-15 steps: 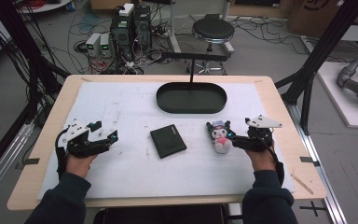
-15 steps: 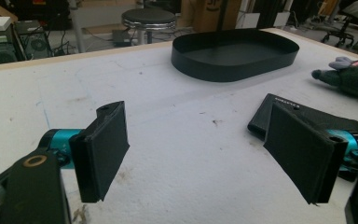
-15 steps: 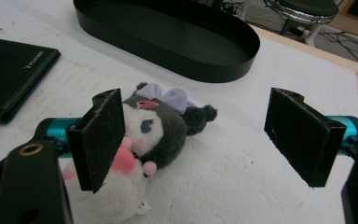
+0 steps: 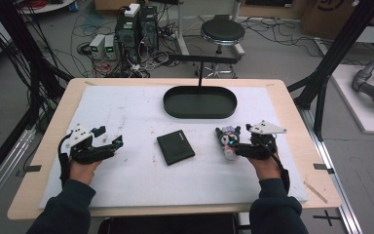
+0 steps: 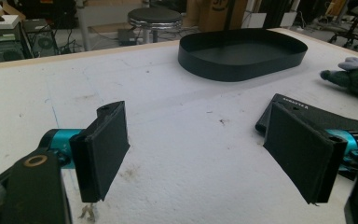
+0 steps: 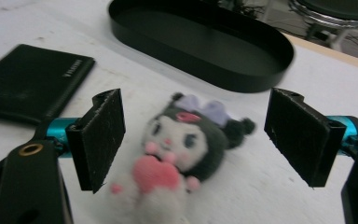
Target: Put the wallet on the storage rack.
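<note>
A small plush doll [image 4: 228, 141] [image 6: 179, 144] with black hair, a lilac bow and a pink heart lies on the white mat. My right gripper [image 4: 232, 144] [image 6: 196, 140] stands open around it, one jaw on each side, neither touching. A flat black case [image 4: 175, 146] [image 6: 28, 81] [image 5: 328, 121] lies in the middle of the mat. My left gripper [image 4: 116, 142] [image 5: 205, 151] is open over bare mat at the left, with the case just beyond its right jaw. A black oval tray [image 4: 171, 102] [image 5: 200, 58] [image 6: 205, 70] sits empty at the back.
The white mat [image 4: 126, 117] covers most of the wooden table [image 4: 292, 117]. A thin black stand [image 4: 199, 73] rises behind the tray. Behind the table are a stool [image 4: 222, 30], computer cases [image 4: 136, 24] and cables on the floor.
The right gripper has moved a little left, so its jaws now flank the doll. The left gripper has barely shifted.
</note>
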`<state>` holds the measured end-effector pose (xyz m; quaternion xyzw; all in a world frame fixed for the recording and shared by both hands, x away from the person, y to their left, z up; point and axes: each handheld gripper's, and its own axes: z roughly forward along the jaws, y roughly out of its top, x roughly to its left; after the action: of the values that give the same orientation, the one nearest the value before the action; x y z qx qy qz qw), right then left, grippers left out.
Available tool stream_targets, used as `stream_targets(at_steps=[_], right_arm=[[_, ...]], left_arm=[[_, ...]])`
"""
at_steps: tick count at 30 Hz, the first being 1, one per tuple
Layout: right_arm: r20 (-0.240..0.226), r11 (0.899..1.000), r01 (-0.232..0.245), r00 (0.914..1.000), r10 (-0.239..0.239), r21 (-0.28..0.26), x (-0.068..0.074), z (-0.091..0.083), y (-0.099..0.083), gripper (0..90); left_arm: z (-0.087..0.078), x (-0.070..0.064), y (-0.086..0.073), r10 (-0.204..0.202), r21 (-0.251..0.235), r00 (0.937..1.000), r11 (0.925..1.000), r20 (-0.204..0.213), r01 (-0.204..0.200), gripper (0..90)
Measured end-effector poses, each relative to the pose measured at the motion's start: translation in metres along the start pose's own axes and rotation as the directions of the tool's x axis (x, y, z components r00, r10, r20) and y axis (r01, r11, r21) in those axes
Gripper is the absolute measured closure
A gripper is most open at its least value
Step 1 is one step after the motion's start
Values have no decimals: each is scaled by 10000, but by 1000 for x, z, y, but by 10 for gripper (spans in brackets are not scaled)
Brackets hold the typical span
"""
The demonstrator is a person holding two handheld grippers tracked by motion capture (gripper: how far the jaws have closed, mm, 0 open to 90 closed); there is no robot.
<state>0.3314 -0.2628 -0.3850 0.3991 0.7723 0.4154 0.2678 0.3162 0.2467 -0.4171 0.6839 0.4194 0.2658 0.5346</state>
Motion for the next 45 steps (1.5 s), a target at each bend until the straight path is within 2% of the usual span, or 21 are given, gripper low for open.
stream_targets(at_steps=[3, 4, 8, 10, 11, 14, 15, 16, 19, 22, 26, 29, 31, 34, 35, 38, 39, 40, 41, 44, 45], right_arm=[[-290, 9998, 210, 9994, -210, 1, 8, 5, 4, 207], [-546, 9995, 300, 9981, -298, 24, 18, 12, 7, 209], [-1042, 9998, 174, 9944, -172, 15, 32, 24, 12, 210], [-1489, 9992, 264, 9886, -214, 316, 46, 39, 15, 211], [-1489, 9992, 264, 9886, -214, 316, 46, 39, 15, 211], [-1899, 9950, 621, 9807, -463, 780, 63, 56, 17, 231], [-2198, 9920, 843, 9736, -620, 936, 73, 67, 20, 267], [-2286, 9912, 928, 9711, -693, 940, 77, 72, 21, 267], [-2338, 9901, 933, 9700, -666, 1048, 83, 83, 23, 267], [-2670, 9839, 729, 9633, -271, 1630, 91, 101, 22, 276], [-2795, 9781, 665, 9601, -89, 1973, 95, 112, 19, 277], [-2897, 9721, 860, 9569, -197, 2183, 99, 122, 14, 277], [-3277, 9700, 443, 9440, 376, 2388, 92, 126, 12, 292], [-3418, 9684, 302, 9380, 582, 2478, 91, 126, 12, 343], [-3654, 9690, 373, 9291, 564, 2442, 91, 126, 13, 400], [-3624, 9699, 550, 9313, 359, 2373, 92, 124, 13, 422], [-3500, 9703, 704, 9366, 156, 2314, 93, 123, 14, 432], [-3500, 9703, 704, 9366, 156, 2314, 93, 123, 14, 442], [-3356, 9720, 911, 9419, -135, 2164, 94, 121, 15, 495], [-3350, 9721, 904, 9421, -129, 2167, 93, 121, 15, 513], [-3335, 9733, 689, 9427, 83, 2188, 90, 121, 14, 559]], left_arm=[[-2, 0, -1, 134, 78, 9999, 9999, -40, -134, 216], [-3, 0, -1, 135, 91, 9999, 9999, -45, -134, 216], [-8, 0, -3, 55, 71, 9999, 10000, -118, -55, 219], [-9, 2, -5, 33, 163, 9999, 9999, -150, -30, 222], [-9, 2, -5, 33, 163, 9999, 9999, -150, -30, 223], [-10, 5, -6, -15, 180, 9998, 9998, -217, 19, 224], [-12, 7, -7, -44, 178, 9996, 9998, -282, 49, 229], [-12, 7, -7, -44, 178, 9996, 9998, -282, 49, 232], [-13, 10, -7, -175, 151, 9993, 9997, -333, 180, 233], [-12, 11, -8, -183, 185, 9993, 9996, -337, 189, 238], [-12, 11, -8, -199, 236, 9992, 9995, -334, 207, 246], [-10, 10, -8, -175, 269, 9994, 9995, -299, 183, 246], [-9, 9, -8, -169, 278, 9994, 9995, -288, 177, 246], [-8, 9, -7, -129, 313, 9996, 9994, -259, 137, 247], [-8, 8, -8, -158, 297, 9996, 9994, -245, 165, 247], [-7, 8, -7, -135, 362, 9996, 9992, -242, 143, 247], [-7, 8, -7, -106, 362, 9997, 9993, -226, 114, 248], [-7, 8, -7, -99, 364, 9997, 9993, -220, 107, 248], [-6, 8, -7, -116, 354, 9997, 9993, -235, 125, 249], [-6, 10, -7, -111, 370, 9997, 9992, -228, 119, 249], [-6, 10, -7, -130, 385, 9997, 9992, -227, 139, 249]])
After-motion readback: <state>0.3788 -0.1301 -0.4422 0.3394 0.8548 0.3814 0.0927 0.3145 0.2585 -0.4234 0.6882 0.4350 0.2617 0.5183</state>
